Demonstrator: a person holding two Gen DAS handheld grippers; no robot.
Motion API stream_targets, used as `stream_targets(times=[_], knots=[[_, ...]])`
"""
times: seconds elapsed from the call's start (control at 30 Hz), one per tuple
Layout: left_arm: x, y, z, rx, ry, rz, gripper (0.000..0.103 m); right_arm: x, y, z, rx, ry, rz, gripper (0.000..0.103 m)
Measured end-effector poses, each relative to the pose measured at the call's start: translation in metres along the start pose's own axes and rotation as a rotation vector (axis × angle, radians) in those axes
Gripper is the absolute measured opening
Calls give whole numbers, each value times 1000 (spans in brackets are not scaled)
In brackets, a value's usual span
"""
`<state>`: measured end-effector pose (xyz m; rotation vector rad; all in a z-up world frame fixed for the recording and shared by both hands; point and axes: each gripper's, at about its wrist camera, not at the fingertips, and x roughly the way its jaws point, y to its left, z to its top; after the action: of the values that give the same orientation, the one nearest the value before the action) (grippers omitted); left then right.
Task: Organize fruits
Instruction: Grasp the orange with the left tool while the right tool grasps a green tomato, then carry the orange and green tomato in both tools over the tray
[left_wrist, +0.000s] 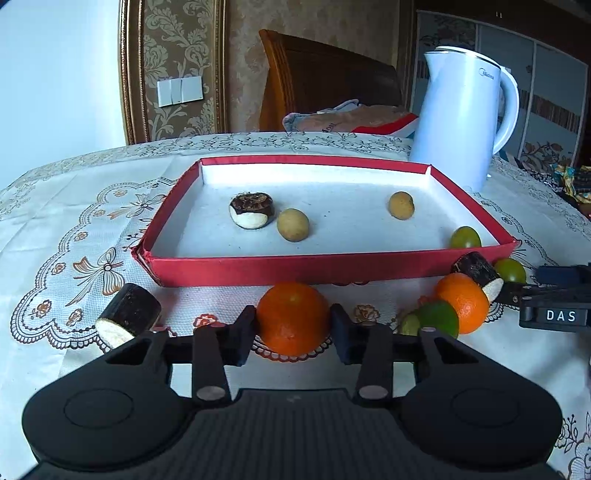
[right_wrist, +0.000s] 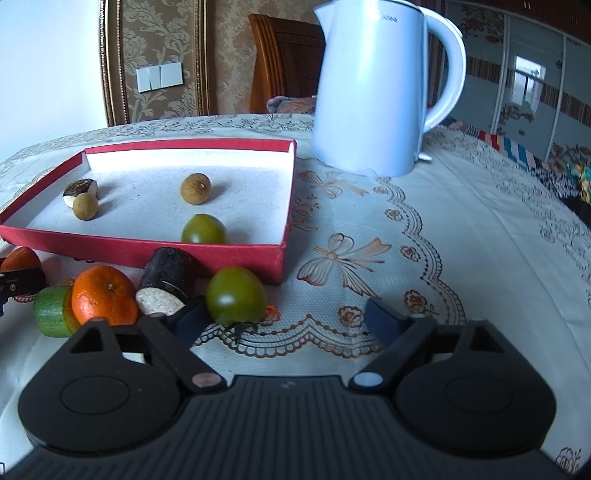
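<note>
Fruits lie scattered on the cloth-covered counter (left_wrist: 66, 206) along the near side of a red tray (left_wrist: 258, 266), which already holds a dark cane piece (left_wrist: 252, 210), two longans and a green tomato (left_wrist: 465, 238). At far left, a loose cane piece (left_wrist: 127, 317) rests beside the left claw (left_wrist: 293, 328), whose pads press both sides of an orange (left_wrist: 293, 317) that sits on the counter just in front of the tray; the step in hand looks like its pickup, and the next move calls for lifting it over the near wall and setting it inside. Further right sits a cluster: a second orange (right_wrist: 103, 293), a cut green piece (right_wrist: 51, 312) and another cane piece (right_wrist: 168, 284). The right claw (right_wrist: 284, 319) stands open, its left finger just beside a green tomato (right_wrist: 235, 295), which lies between the fingers, ungripped. A white kettle (right_wrist: 373, 85) stands far right.
</note>
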<state>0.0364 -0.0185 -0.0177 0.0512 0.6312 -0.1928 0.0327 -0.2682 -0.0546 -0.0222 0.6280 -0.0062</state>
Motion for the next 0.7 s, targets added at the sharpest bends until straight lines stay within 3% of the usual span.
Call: stream_targets(times=[0.23,0.5,0.7], knots=[[-1,-1,-1,-2,-1,-4,40,-7,10,-1,-40,-22,65,30],[-7,-2,-1,1,-28,9,40,-13,4,-3,-8,-50,61,30],[-19,-7,-3,34,-89,19,40,-37,-2,-11,24,-137,80,30]])
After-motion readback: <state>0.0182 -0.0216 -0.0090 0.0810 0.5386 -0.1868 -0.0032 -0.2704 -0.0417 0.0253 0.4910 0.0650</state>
